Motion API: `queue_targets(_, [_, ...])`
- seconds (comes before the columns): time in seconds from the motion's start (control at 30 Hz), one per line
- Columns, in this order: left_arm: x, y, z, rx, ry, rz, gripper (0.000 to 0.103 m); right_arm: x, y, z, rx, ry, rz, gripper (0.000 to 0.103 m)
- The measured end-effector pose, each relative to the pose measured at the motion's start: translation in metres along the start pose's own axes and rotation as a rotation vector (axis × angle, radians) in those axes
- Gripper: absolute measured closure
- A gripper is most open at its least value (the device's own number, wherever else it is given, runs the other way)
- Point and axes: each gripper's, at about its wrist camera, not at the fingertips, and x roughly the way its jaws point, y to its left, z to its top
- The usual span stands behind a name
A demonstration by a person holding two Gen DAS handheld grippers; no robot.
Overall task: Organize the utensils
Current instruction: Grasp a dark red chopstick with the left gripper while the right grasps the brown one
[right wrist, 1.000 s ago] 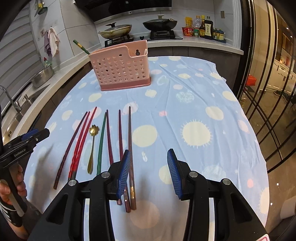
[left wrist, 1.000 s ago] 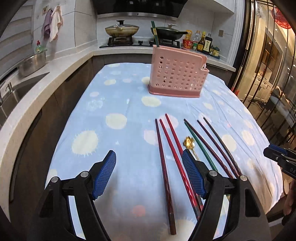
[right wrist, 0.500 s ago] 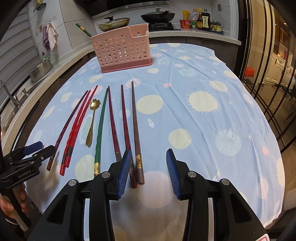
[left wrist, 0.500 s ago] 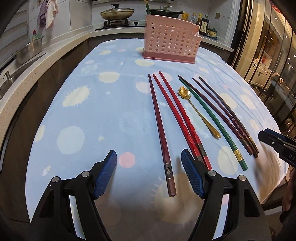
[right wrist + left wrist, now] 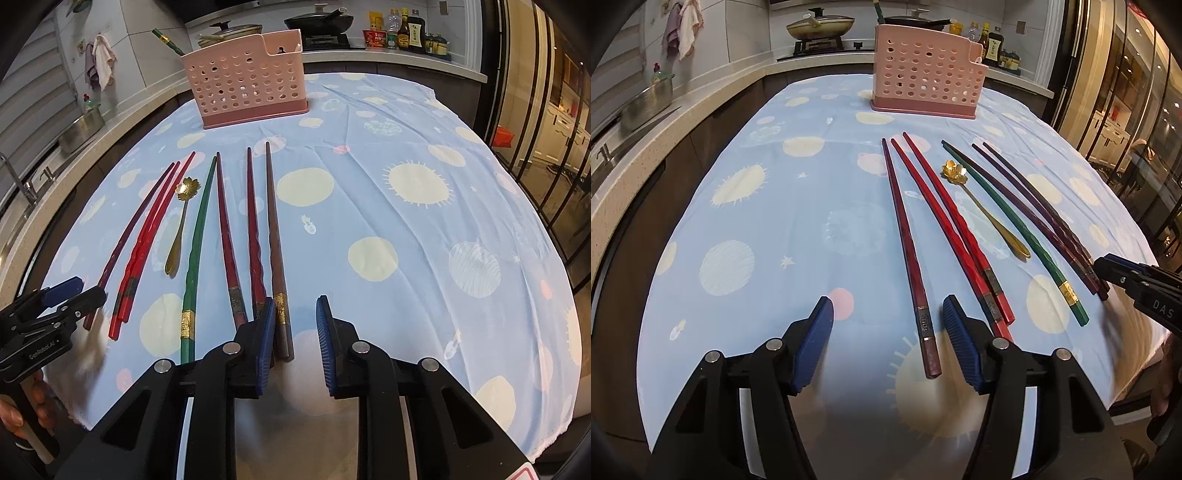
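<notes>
Chopsticks (image 5: 911,254) lie ahead of both wide-open empty grippers (image 5: 888,345) (image 5: 295,341); crowded sticks probably risk a double grab.

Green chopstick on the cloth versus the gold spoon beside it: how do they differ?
The green chopstick is long, dark green with a gold band near its end; the gold spoon is much shorter, all gold, with a flower-shaped bowl. The chopstick's near end reaches closer to the grippers than the spoon's handle. Both lie flat on the cloth, ungripped.
</notes>
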Motion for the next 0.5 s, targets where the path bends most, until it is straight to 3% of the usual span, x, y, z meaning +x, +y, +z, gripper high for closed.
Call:
queue_targets(0.17, [0.0005, -0.0001, -0.0001, 0.0, 0.0, -0.001, 0.046, 0.0031, 0.0027, 0.0001, -0.008, 0.009, 0.004, 0.083])
queue_targets(0.5, [0.0003, -0.0031, 0.0007, 0.008, 0.0, -0.011, 0.061, 0.006, 0.0039, -0.0001, -0.023, 0.007, 0.001, 0.085])
